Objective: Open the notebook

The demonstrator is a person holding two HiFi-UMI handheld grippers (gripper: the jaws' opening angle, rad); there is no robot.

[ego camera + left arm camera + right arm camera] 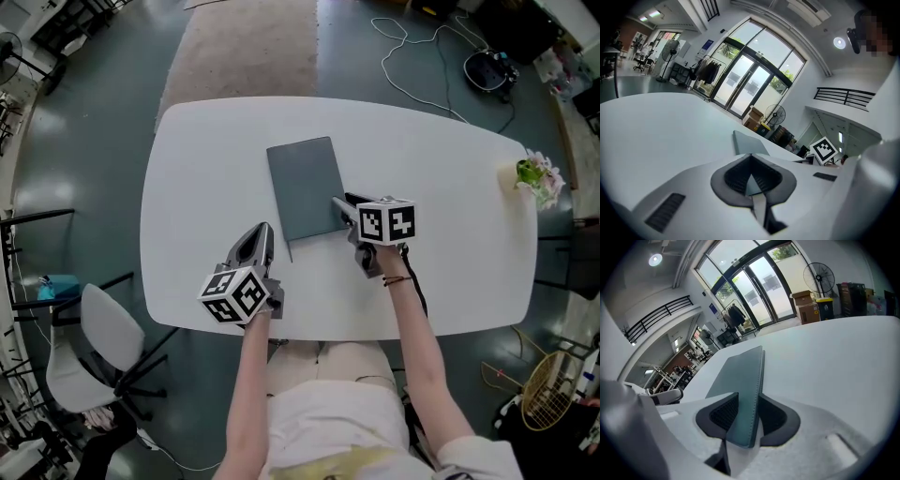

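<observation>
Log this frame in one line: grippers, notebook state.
right gripper: shut on notebook near-right corner | left gripper: shut, empty, beside notebook | notebook: closed, on table

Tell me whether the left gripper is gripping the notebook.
No, the left gripper has its jaws shut on nothing, and the notebook lies on the table beyond their tips.

Bright even daylight, fisheye-warped edges

Head camera looks steeply down on the desk (450,169). Cameras ride close behind the left claw (264,232) and right claw (339,206), low, facing ahead; all views share the notebook (305,187).
</observation>
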